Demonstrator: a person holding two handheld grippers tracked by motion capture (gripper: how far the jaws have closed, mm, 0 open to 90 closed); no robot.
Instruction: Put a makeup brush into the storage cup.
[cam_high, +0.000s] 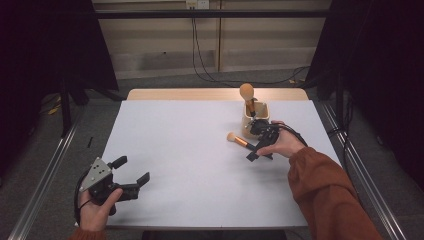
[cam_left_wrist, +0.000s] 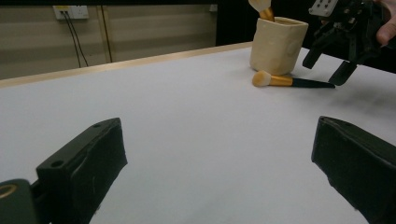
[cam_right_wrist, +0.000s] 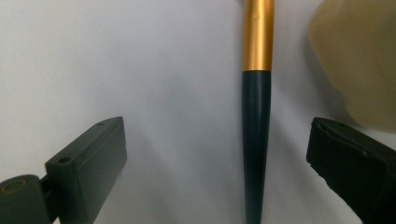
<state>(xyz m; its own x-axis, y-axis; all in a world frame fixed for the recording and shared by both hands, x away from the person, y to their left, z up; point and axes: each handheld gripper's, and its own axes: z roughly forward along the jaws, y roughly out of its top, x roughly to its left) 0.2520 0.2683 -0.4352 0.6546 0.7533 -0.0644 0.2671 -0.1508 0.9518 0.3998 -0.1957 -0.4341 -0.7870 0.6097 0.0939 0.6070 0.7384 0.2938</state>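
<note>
— White tabletop (cam_high: 200, 165) nearest us, and what sits on it first?

— Closest in the high view is the left gripper (cam_high: 131, 172), held low at the near left corner. Its jaws stand wide apart with nothing between them, and it looks idle, well away from the work.

— And further in?

— The right gripper (cam_high: 260, 150) hangs over the right half of the table, jaws spread wide too. In the right gripper view the makeup brush (cam_right_wrist: 256, 140) lies flat on the table between those jaws, its dark handle running up into a gold ferrule. Neither jaw touches it.

— Where exactly is that brush lying?

— Just in front of the cream holder (cam_high: 262, 111), bristle head pointing left, handle tip toward the right gripper. The left gripper view shows it resting close beside the holder's base.

— Anything beyond that?

— A second brush (cam_high: 247, 93) stands upright in the holder, fluffy head up.

— So how far along would you judge things?

— I'd say about half. One brush seems already stowed; the loose one is lined up but not gripped. What's left is closing on the handle, lifting it, tilting it upright and dropping it handle-first into the holder.
</note>
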